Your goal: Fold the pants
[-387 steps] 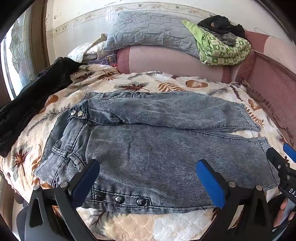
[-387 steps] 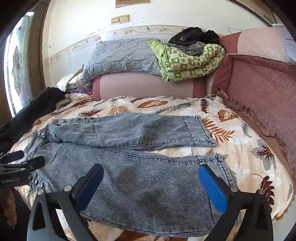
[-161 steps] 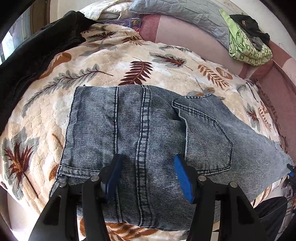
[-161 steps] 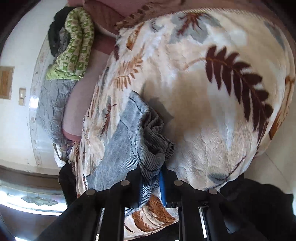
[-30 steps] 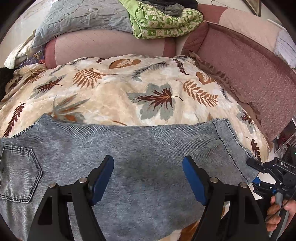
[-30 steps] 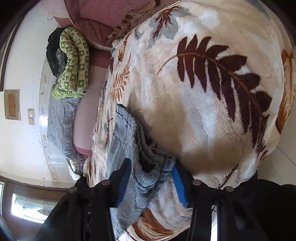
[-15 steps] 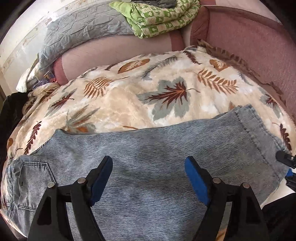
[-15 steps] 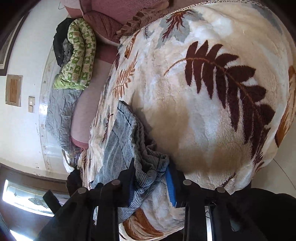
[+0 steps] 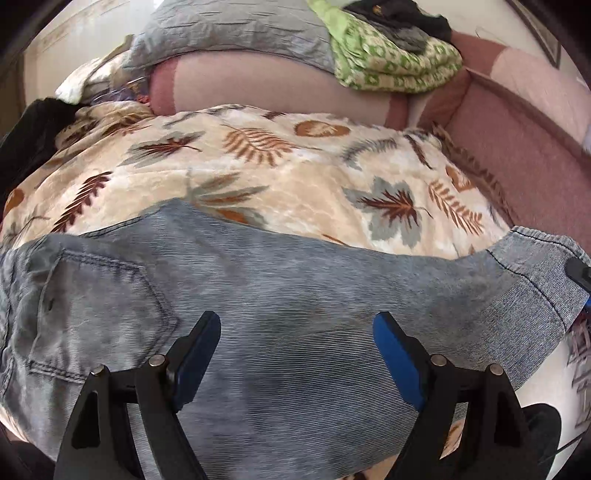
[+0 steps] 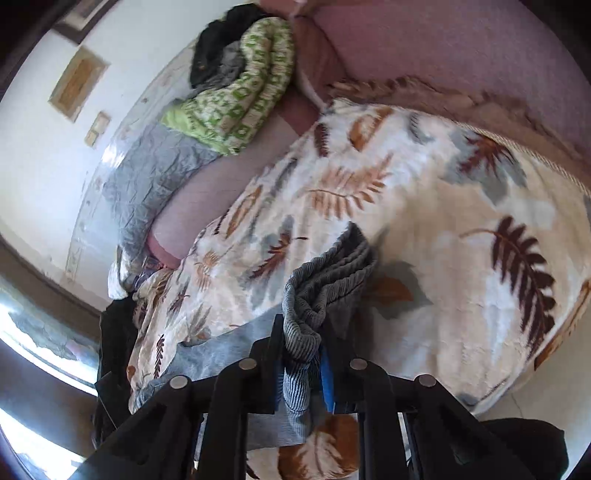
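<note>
Grey-blue denim pants (image 9: 280, 295) lie folded lengthwise along the near edge of a leaf-patterned blanket (image 9: 280, 177), back pocket at the left, leg hems at the right. My left gripper (image 9: 295, 354) hovers over the middle of the legs with its jaws opening and wide apart, its pads clear of the cloth. My right gripper (image 10: 301, 363) is closing on the bunched leg hems (image 10: 325, 288) and its blue pads press on them. The hems are lifted off the blanket. The tip of that right gripper (image 9: 580, 277) shows at the right edge of the left wrist view.
A pink bolster (image 9: 266, 85) runs along the back of the bed, with a grey quilt (image 9: 229, 29) and a green patterned blanket (image 9: 391, 62) on it. A pink padded side (image 9: 524, 147) closes the right. Dark clothing (image 9: 22, 147) lies at the left edge.
My right gripper closed on the leg hems, rolled and rose, lifting them off the blanket. The left gripper slid left along the legs, so the back pocket is now in view.
</note>
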A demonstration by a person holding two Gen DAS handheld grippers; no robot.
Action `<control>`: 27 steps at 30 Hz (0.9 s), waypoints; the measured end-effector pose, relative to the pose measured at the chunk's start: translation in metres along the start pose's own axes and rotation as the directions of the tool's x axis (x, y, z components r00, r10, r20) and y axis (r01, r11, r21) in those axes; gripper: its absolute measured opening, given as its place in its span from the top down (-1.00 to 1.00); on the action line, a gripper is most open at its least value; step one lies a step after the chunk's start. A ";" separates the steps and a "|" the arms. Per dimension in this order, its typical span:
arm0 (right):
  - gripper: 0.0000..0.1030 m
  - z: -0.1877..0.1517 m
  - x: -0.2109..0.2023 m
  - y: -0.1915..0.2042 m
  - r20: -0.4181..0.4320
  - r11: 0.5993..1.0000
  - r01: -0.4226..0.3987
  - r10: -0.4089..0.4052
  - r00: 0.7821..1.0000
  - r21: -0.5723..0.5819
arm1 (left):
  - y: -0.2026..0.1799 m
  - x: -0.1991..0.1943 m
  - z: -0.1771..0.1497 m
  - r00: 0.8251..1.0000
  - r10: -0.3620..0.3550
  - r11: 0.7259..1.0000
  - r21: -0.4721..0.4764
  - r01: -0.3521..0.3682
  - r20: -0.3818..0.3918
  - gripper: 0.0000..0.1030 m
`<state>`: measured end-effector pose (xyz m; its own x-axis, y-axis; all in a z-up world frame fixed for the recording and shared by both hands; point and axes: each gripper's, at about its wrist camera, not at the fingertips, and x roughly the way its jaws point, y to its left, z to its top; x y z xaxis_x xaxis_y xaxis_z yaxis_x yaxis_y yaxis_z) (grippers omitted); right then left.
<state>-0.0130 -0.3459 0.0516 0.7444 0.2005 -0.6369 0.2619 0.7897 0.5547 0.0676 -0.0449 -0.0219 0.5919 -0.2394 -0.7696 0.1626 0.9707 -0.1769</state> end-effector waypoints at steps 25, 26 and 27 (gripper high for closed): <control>-0.30 -0.125 0.085 0.095 -0.309 0.940 -0.330 0.289 0.906 -0.086 | 0.112 -0.076 -0.008 0.986 -0.151 0.947 -0.277 0.163 0.063 -0.67; -0.30 -0.120 0.083 0.083 -0.291 0.948 -0.313 0.284 0.914 -0.057 | 0.108 -0.072 -0.009 0.983 -0.180 0.938 -0.295 0.184 0.043 -0.67; -0.30 -0.117 0.081 0.069 -0.281 0.953 -0.302 0.284 0.917 -0.023 | 0.104 -0.067 -0.012 0.979 -0.201 0.930 -0.309 0.197 0.021 -0.67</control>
<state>-0.0067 -0.2075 -0.0245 0.5846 0.5706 -0.5768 0.0107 0.7054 0.7087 0.0354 0.0727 0.0042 0.5640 -0.4297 -0.7052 0.0241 0.8621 -0.5061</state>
